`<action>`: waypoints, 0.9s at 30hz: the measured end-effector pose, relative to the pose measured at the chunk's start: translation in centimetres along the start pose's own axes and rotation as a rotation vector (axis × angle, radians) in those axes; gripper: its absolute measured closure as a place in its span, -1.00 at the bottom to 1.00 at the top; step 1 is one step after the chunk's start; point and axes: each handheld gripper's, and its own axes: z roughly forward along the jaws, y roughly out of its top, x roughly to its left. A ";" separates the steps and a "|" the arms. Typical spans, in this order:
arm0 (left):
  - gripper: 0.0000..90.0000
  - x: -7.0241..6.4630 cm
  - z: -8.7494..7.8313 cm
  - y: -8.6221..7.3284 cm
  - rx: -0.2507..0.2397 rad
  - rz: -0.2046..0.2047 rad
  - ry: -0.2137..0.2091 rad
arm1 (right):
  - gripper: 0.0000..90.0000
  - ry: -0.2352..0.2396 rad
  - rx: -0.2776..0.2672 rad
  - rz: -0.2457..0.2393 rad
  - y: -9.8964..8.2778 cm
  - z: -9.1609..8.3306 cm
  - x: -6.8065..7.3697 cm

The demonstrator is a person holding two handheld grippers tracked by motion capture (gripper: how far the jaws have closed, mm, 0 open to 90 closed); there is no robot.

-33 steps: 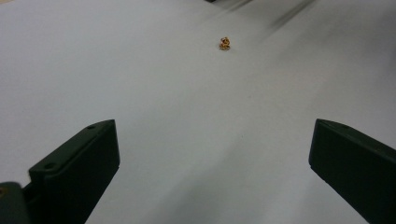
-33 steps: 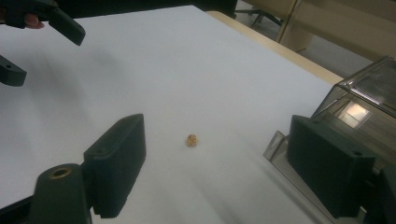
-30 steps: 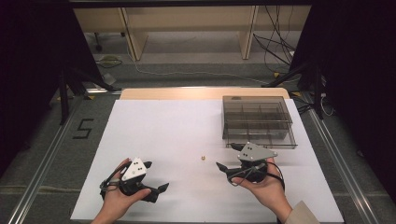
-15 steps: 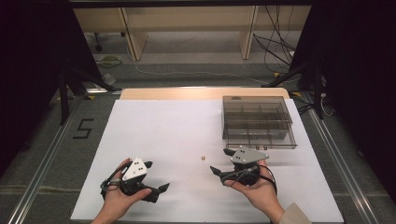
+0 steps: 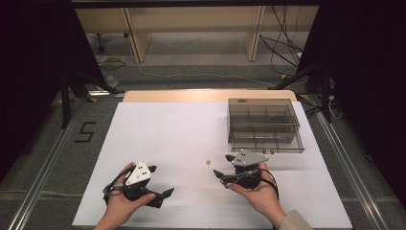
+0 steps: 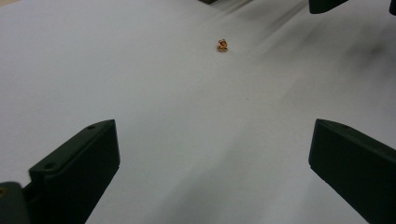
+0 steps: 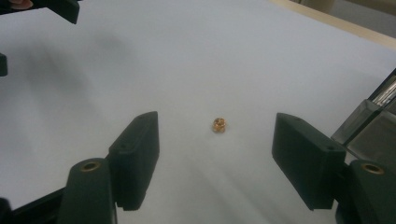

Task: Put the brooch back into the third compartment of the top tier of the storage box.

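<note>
High view: small brass nut [image 5: 208, 161] lies on the white bench sheet [image 5: 182, 129], a bit toward the near edge and right of centre, apart from everything. I'm bringing the right gripper [image 5: 224, 166] in on it w/ my right hand [image 5: 256, 189]; its jaws are on the nut's right side, not touching it.

Right gripper view: nut [image 7: 219, 124] sits on the sheet ahead of the right gripper [image 7: 215, 154], roughly centred on the gap but beyond the pads. Jaws have just been closing a little yet stand wide, nothing betw. them, nothing held.

Left gripper [image 5: 160, 181] parked near the near-left corner in my left hand [image 5: 122, 203]. Left gripper view: its jaws spread wide, empty, nut [image 6: 222, 45] far ahead.

Clear compartment box [image 5: 264, 125] stands toward the far-right corner; contents too dim to tell, looks empty.

Progress, my read: early. Approach about done; pick not yet made. Left to do: settle jaws around nut, pinch, lift, carry to box, drop in a compartment. Which compartment, can't tell. Nut is tiny, so it could easily skid off the pads.
</note>
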 end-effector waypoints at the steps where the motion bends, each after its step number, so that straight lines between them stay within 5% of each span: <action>1: -0.96 0.0 0.0 0.0 -0.001 0.000 0.000 | -0.25 -0.002 0.000 0.003 0.0 0.2 -0.1; 27: -0.95 0.0 0.0 0.0 -0.002 0.000 -0.001 | -0.19 -0.018 0.077 0.040 0.1 4.8 0.0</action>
